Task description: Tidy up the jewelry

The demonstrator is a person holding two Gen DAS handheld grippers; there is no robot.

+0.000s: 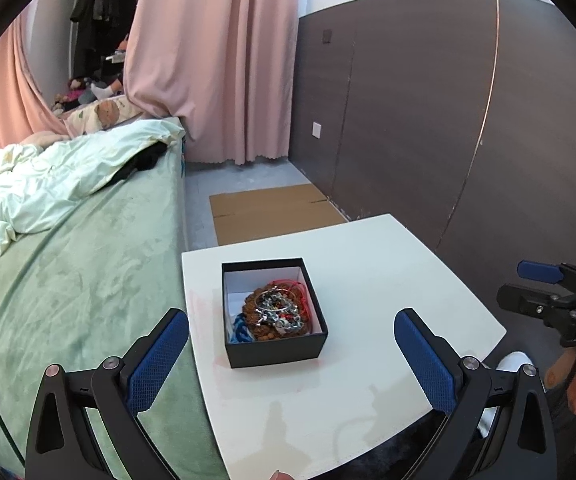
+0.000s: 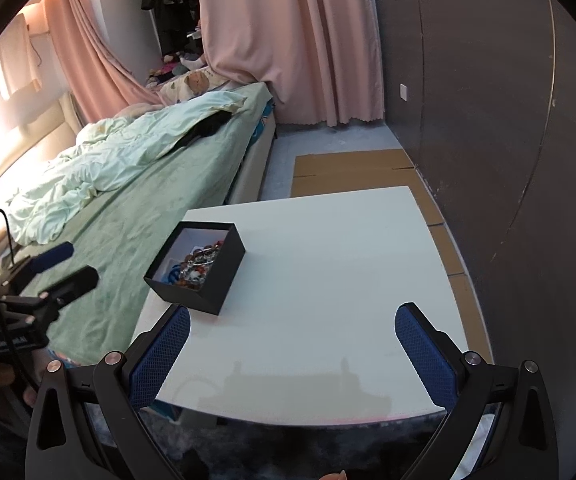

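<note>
Open black box (image 1: 274, 312) on the white counter (image 1: 367, 280), toward its left edge, lid off, white lining showing. Seen from the left wrist view: dead ahead of the left gripper (image 1: 291, 354), sitting between the lines of the two blue-padded jaws but beyond their tips, not touched. Jaws spread wide, released, holding nothing. From the right wrist view: same box (image 2: 196, 266) ahead and to the left of the right gripper (image 2: 292, 354), nearest to the left jaw's tip, just short of contact as far as can be told. Right jaws likewise wide apart and empty, poised over bare counter (image 2: 327, 280).

One box. Inside, a tangled heap of jewelry (image 1: 276, 312), piled toward the near right corner: one brown beaded bracelet (image 1: 254, 318) as the base, one silver chain piece (image 1: 278, 308) on top, red cord (image 1: 293, 286) looped at the back, one blue braided band (image 1: 240, 330) against the near left wall. Exact count of strands hard to call, perhaps four or five, since all overlap.

Two grippers, each with two jaws. Right gripper also visible at the far right edge of the left view (image 1: 543, 280), well apart from the box.

Green bed (image 1: 68, 280) touching the counter's left side; one flattened cardboard sheet (image 1: 272, 212) on the floor beyond.
</note>
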